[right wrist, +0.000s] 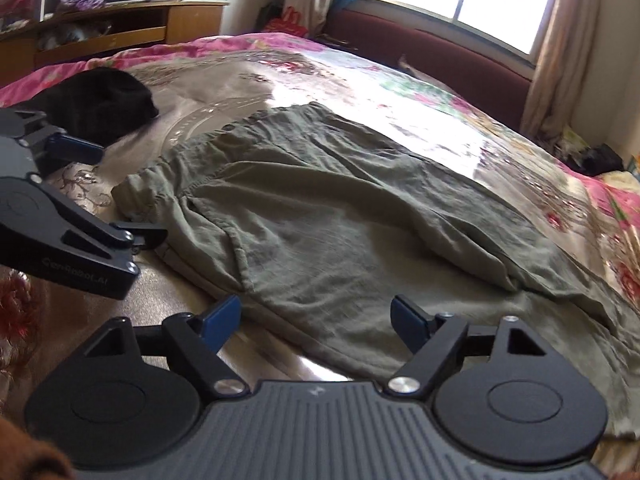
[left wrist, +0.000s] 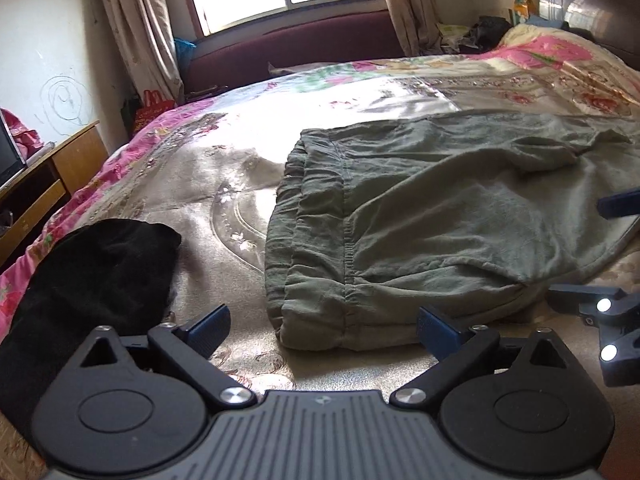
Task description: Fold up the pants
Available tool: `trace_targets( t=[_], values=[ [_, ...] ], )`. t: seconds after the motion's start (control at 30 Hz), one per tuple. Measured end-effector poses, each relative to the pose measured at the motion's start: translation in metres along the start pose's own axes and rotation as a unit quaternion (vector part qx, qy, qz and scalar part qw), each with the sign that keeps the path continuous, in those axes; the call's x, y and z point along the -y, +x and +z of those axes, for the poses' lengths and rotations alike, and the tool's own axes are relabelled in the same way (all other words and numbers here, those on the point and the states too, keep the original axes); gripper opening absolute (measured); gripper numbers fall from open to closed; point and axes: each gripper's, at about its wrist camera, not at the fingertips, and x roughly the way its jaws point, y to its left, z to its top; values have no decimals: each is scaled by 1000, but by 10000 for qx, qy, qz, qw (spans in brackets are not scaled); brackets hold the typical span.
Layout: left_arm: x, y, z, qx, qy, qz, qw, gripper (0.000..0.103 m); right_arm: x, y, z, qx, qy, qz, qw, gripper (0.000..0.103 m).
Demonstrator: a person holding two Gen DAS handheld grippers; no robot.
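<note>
Olive green pants (left wrist: 440, 208) lie spread on the floral bed cover (left wrist: 192, 176), elastic waistband to the left and legs running off right. My left gripper (left wrist: 324, 330) is open at the near corner of the waistband, with its blue pads on either side of the cloth and not pressing. In the right wrist view the pants (right wrist: 320, 208) fill the middle. My right gripper (right wrist: 316, 318) stands open over their near edge, further along the leg. The left gripper (right wrist: 112, 192) shows at the left there, and the right gripper (left wrist: 600, 252) at the right edge of the left view.
A black garment (left wrist: 100, 272) lies on the bed left of the waistband. A wooden desk (left wrist: 60, 160) stands past the bed's left side. A maroon bench (left wrist: 300, 48) runs under the window, and a dark headboard (left wrist: 588, 0) is at the far right.
</note>
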Motion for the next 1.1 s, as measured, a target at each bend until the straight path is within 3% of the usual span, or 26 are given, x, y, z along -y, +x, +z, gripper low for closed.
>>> trace_targets(
  t=[0.03, 0.1, 0.23, 0.27, 0.3, 0.33, 0.37, 0.53, 0.67, 0.8, 0.87, 1.0, 1.1],
  values=[
    [0, 5, 0, -66, 138, -65, 9999, 103, -2, 5, 3, 33, -137, 144, 9998, 74],
    [0, 14, -1, -165, 333, -287, 9989, 92, -5, 18, 9, -27, -418, 373, 9984, 68],
    [-3, 26, 1, -291, 158, -761, 9965, 82, -2, 37, 14, -387, -549, 767, 9948, 54],
    [-5, 25, 1, -255, 174, -775, 9965, 74, -1, 37, 16, -413, -550, 806, 9944, 45],
    [-4, 24, 2, -251, 228, -723, 9968, 59, 1, 36, 17, -449, -507, 826, 9943, 37],
    [-5, 22, 1, -254, 277, -684, 9970, 55, 1, 34, 18, -483, -412, 851, 9943, 33],
    [-7, 22, 0, -286, 300, -712, 9966, 50, 0, 32, 19, -511, -342, 898, 9941, 20],
    [-19, 18, -7, -312, 418, -673, 9964, 41, -28, 24, 17, -570, -338, 1120, 9915, 15],
    [-36, 0, -17, -406, 427, -419, 9974, 39, -55, 12, 17, -465, -405, 1394, 9883, 14],
    [-53, -17, -32, -536, 506, -122, 9972, 40, -75, 9, 23, -421, -261, 1604, 9858, 32],
    [-60, -22, -35, -559, 353, -58, 9978, 42, -74, 5, 23, -390, -65, 1584, 9866, 33],
    [-57, -40, -33, -388, 239, 81, 9989, 46, -30, -32, 7, -119, 810, 1389, 9869, 48],
    [-41, -54, -28, -128, 383, 55, 9992, 46, 32, -57, -22, -72, 1534, 694, 9857, 52]
  ],
)
